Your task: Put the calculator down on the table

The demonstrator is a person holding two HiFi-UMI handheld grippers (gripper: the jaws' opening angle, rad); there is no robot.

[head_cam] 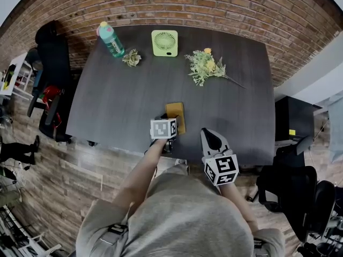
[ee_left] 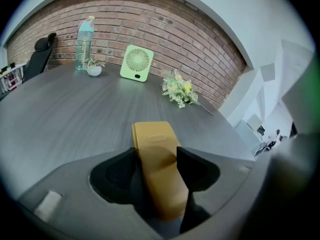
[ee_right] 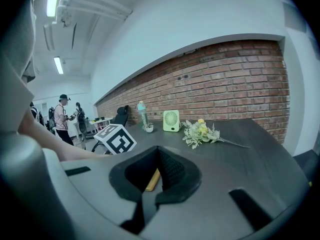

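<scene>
The mustard-yellow calculator [head_cam: 176, 111] lies flat on the dark table [head_cam: 118, 100] near its front edge. My left gripper [head_cam: 171, 122] points down at the calculator's near end. In the left gripper view the calculator [ee_left: 156, 149] runs lengthwise between the black pads [ee_left: 195, 169], and my left gripper [ee_left: 156, 160] stands at its widest, so I read it as open around the calculator. To the right of the calculator, my right gripper [head_cam: 209, 135] hovers over the table's front edge. Its jaws meet at the tips and hold nothing, with the calculator [ee_right: 152, 180] showing behind my right gripper [ee_right: 150, 191].
Along the far side of the table stand a teal bottle [head_cam: 111, 39], a small potted plant [head_cam: 132, 57], a green fan [head_cam: 164, 42] and a bunch of flowers [head_cam: 205, 66]. A black chair [head_cam: 51, 63] is at the left, a black cabinet [head_cam: 293, 125] at the right.
</scene>
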